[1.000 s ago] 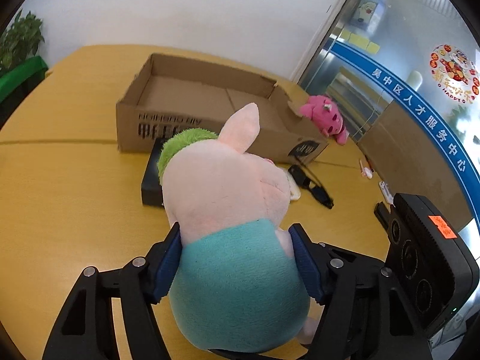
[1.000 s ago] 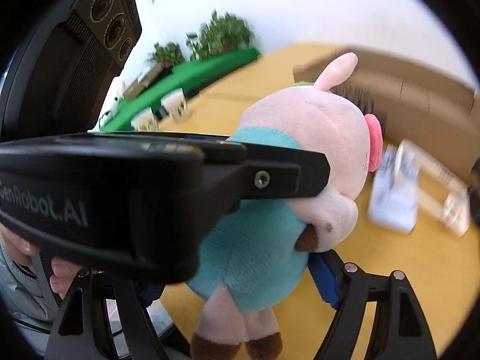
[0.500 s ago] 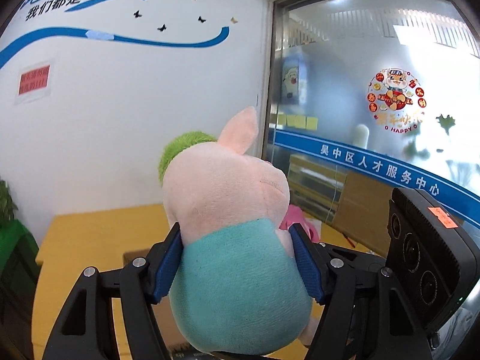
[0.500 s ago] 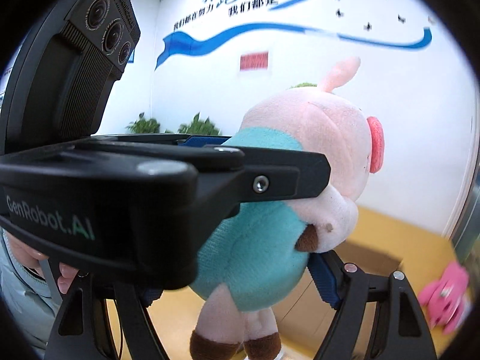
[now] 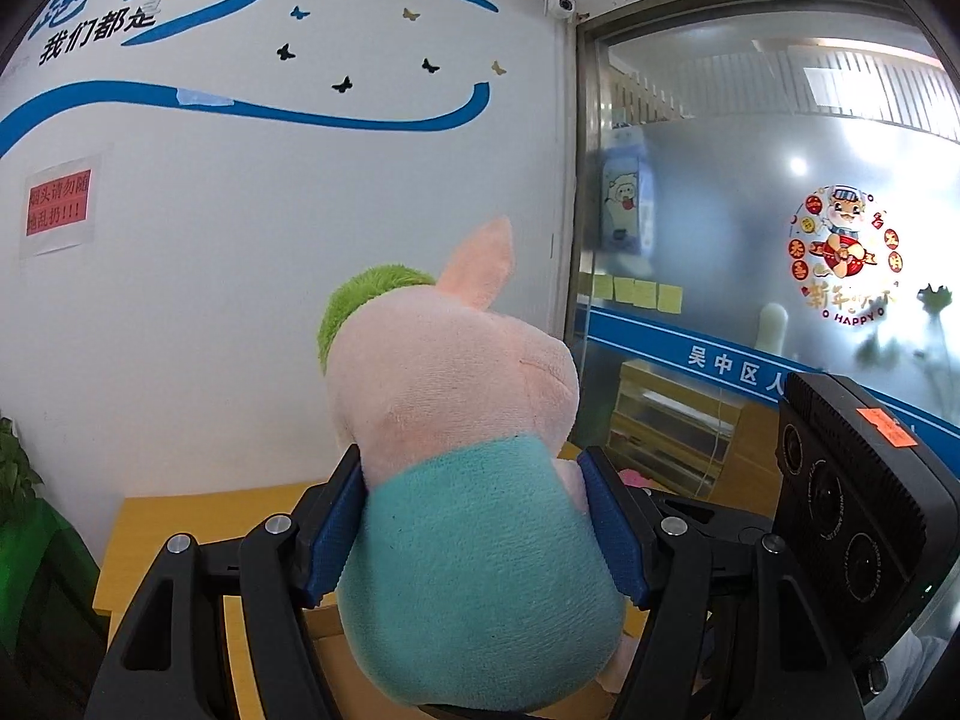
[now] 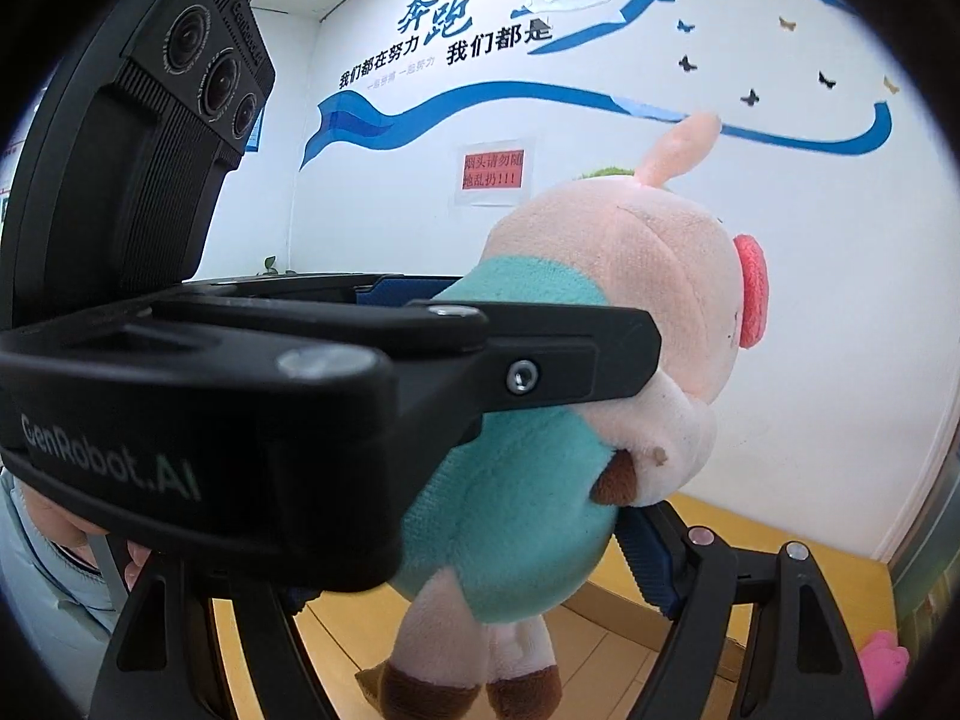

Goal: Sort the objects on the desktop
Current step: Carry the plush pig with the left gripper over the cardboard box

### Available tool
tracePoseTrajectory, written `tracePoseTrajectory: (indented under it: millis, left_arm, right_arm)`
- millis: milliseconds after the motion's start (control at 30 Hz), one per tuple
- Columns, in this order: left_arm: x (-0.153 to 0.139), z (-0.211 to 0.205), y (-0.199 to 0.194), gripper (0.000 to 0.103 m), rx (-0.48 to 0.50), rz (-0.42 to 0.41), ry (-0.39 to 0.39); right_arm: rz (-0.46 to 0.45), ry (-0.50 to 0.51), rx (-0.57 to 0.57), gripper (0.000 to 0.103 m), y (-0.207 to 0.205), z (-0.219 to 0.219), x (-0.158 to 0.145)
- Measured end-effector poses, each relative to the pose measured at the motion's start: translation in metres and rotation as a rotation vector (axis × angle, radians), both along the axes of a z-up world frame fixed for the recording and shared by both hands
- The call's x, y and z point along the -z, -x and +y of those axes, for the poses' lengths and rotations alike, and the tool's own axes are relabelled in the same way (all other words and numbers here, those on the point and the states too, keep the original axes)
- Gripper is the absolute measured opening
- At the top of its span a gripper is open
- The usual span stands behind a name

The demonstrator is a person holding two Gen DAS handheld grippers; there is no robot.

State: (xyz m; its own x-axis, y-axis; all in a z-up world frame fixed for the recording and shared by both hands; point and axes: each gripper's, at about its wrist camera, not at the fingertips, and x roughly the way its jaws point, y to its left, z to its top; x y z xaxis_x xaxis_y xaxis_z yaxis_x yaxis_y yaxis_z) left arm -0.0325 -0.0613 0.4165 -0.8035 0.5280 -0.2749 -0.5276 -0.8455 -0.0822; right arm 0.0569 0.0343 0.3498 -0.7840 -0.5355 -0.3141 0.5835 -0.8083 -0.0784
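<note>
A pink pig plush (image 5: 456, 396) in a teal shirt with a green tuft is held high in the air. My left gripper (image 5: 480, 531) is shut on its teal body, blue pads pressing both sides. In the right wrist view the same plush (image 6: 630, 312) hangs with its legs down, and the left gripper's black finger (image 6: 420, 372) crosses in front of it. My right gripper (image 6: 468, 576) also sits around the plush's lower body; one blue pad (image 6: 648, 564) touches it, the other side is hidden.
The wooden table (image 5: 180, 516) lies far below. A cardboard box edge (image 6: 624, 618) shows under the plush. A small pink plush (image 6: 888, 666) lies at the right. A white wall with blue lettering and a frosted glass partition (image 5: 750, 210) stand behind.
Both grippers have lifted and tilted upward with the pig plush, so the table and cardboard box dropped out of most of the view. The grip on the plush is unchanged.
</note>
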Motion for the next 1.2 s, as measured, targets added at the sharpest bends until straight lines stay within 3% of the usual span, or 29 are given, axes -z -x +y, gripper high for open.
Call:
tracePoseTrajectory:
  millis: [133, 267, 467, 667, 833, 967, 1200]
  left_arm:
    - [0.032, -0.003, 0.055, 0.073, -0.007, -0.084, -0.001]
    - [0.083, -0.004, 0.113, 0.073, -0.018, -0.195, 0.003]
    - [0.187, -0.008, 0.198, 0.073, -0.029, -0.404, 0.023]
    - [0.291, -0.015, 0.249, 0.073, -0.039, -0.601, 0.031]
    - [0.350, -0.014, 0.262, 0.073, -0.068, -0.719, 0.059]
    - [0.366, -0.010, 0.263, 0.072, -0.099, -0.740, 0.115]
    - [0.368, -0.010, 0.254, 0.072, -0.130, -0.803, 0.148]
  right_arm:
    - [-0.067, -0.004, -0.011, 0.079, 0.050, -0.005, 0.026]
    - [-0.164, 0.010, -0.008, 0.079, 0.100, -0.007, 0.068]
    - [-0.349, 0.057, -0.001, 0.079, 0.171, -0.008, 0.168]
    - [-0.534, 0.086, -0.006, 0.079, 0.213, -0.011, 0.268]
    - [-0.671, 0.107, -0.014, 0.079, 0.228, -0.011, 0.330]
    - [-0.735, 0.069, -0.031, 0.080, 0.228, -0.018, 0.361]
    - [-0.783, 0.049, -0.070, 0.080, 0.208, -0.023, 0.367]
